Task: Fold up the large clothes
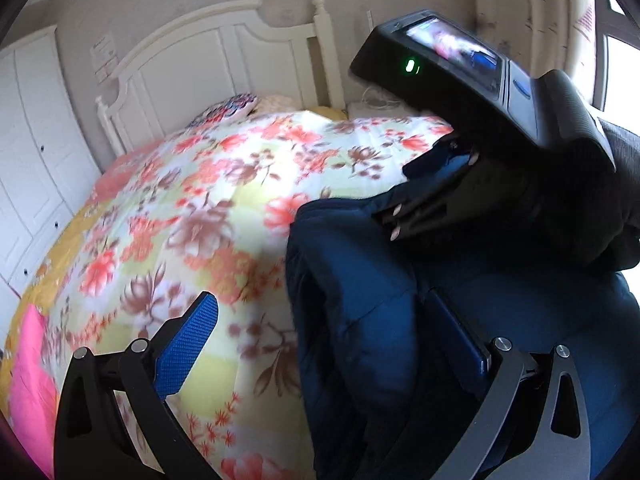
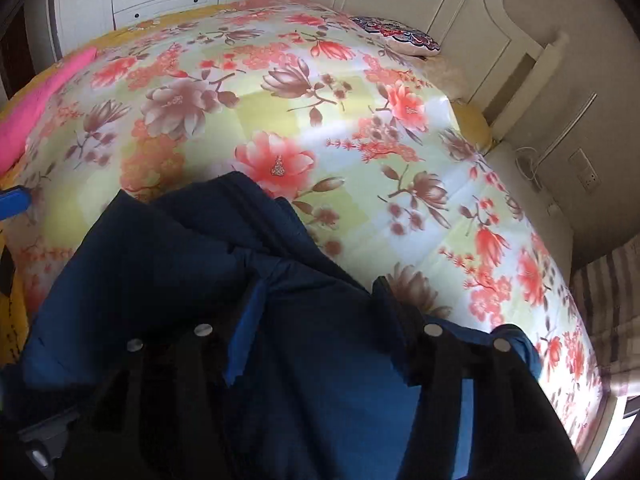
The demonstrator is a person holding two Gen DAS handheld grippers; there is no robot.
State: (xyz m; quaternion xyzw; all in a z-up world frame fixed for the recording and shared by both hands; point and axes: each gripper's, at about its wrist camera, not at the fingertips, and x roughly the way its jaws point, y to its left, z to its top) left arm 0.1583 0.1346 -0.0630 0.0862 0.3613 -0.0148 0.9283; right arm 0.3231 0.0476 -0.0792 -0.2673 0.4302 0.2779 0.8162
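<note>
A home bedroom is showing here. A bed (image 2: 460, 216) is filling both views, its floral quilt (image 2: 280, 120) lying across it and a white headboard (image 1: 224, 52) standing at its far end. A patterned pillow (image 2: 396, 36) is resting near the headboard. White wardrobe doors (image 1: 28, 140) are lining one side, and a wall socket (image 2: 588, 180) is sitting beside the bed.

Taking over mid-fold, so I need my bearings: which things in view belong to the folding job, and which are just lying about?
Part of the job:
- navy padded jacket, bunched on the quilt
- left claw, jaws wide apart
- right claw, jacket fabric between its fingers
- floral quilt, the work surface

Just lying about:
- patterned cushion by the headboard
- pink cloth at the quilt's edge
</note>
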